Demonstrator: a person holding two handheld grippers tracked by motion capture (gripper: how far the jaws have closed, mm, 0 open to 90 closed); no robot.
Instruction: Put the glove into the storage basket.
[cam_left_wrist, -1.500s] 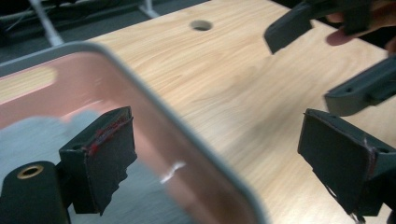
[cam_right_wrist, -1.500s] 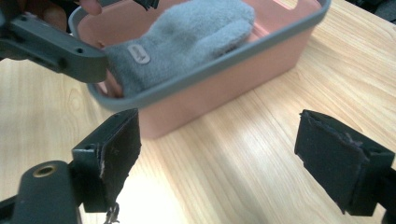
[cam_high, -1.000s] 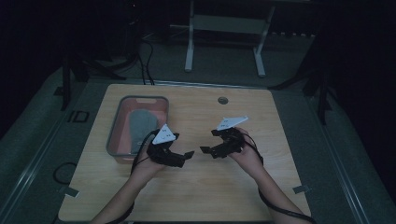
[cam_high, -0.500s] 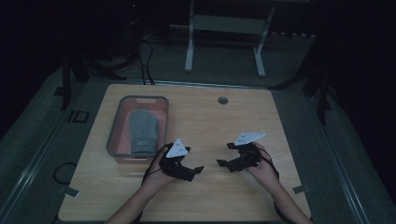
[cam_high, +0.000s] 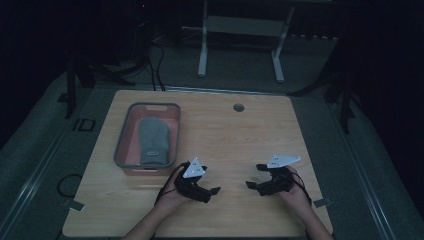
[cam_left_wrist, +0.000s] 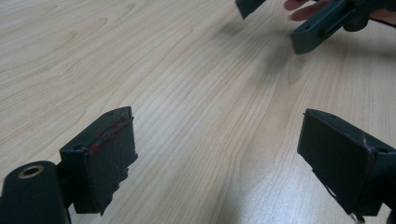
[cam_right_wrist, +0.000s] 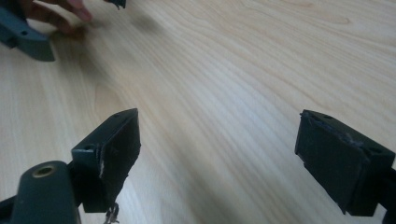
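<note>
Wooden table (cam_high: 225, 130), pink bin (cam_high: 172, 135) aboard

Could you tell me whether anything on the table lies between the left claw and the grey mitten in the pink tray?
Only the tray's own wall. The left claw is open over bare wood near the table's front edge, and the grey mitten lies inside the pink tray, so the claw must clear the tray's near rim to reach it.

Grey mitten (cam_high: 153, 141), flat and lengthwise, inside pink grey-rimmed bin (cam_high: 123, 134) at the table's left side
</note>
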